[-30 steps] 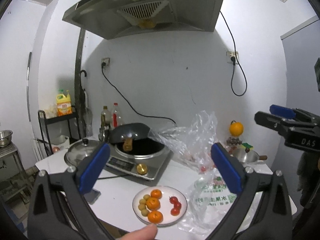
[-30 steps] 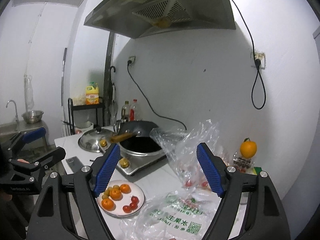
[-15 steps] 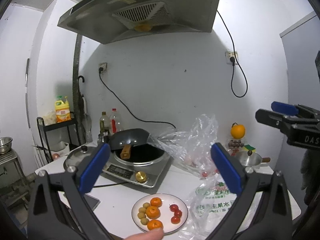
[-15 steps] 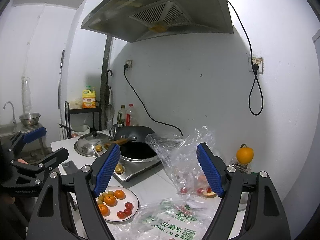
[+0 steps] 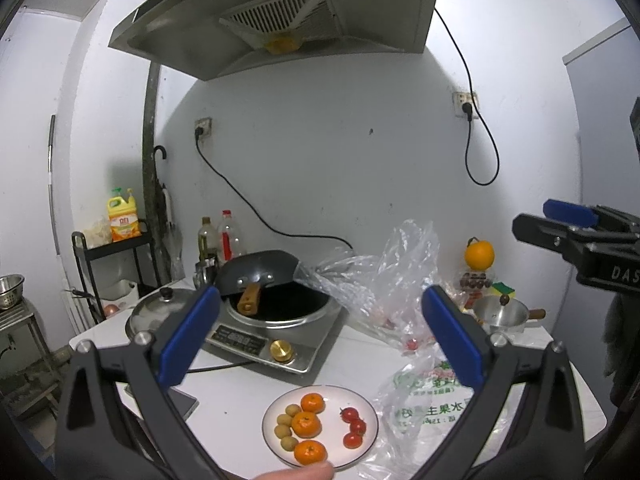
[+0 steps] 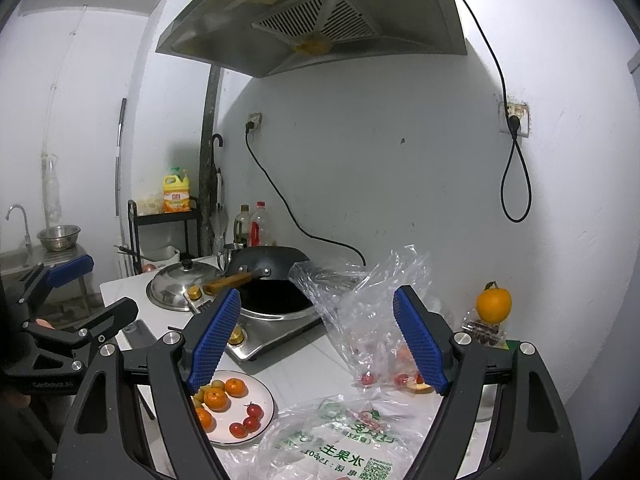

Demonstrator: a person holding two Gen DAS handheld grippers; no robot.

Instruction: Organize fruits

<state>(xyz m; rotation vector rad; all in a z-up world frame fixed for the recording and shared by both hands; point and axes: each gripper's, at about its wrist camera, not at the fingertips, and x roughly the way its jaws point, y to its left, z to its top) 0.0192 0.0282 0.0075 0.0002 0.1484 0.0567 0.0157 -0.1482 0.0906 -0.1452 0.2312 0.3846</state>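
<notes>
A white plate sits near the table's front edge. It holds three tangerines, a few small yellow-green fruits and three cherry tomatoes. My left gripper hovers open above and in front of it, holding nothing. A fingertip shows at the bottom edge. In the right wrist view the plate lies low on the left, and my right gripper is open and empty above the bags. A clear bag behind holds more cherry tomatoes.
A printed plastic bag lies right of the plate. Behind are an induction cooker with a black wok, a pot lid, bottles, a small steel pot and an orange. A dark flat device lies at the left.
The left wrist view has shifted only slightly. The right gripper has stayed about where it was. Both pairs of jaws are as wide as before, and the fruit on the plate is unchanged.
</notes>
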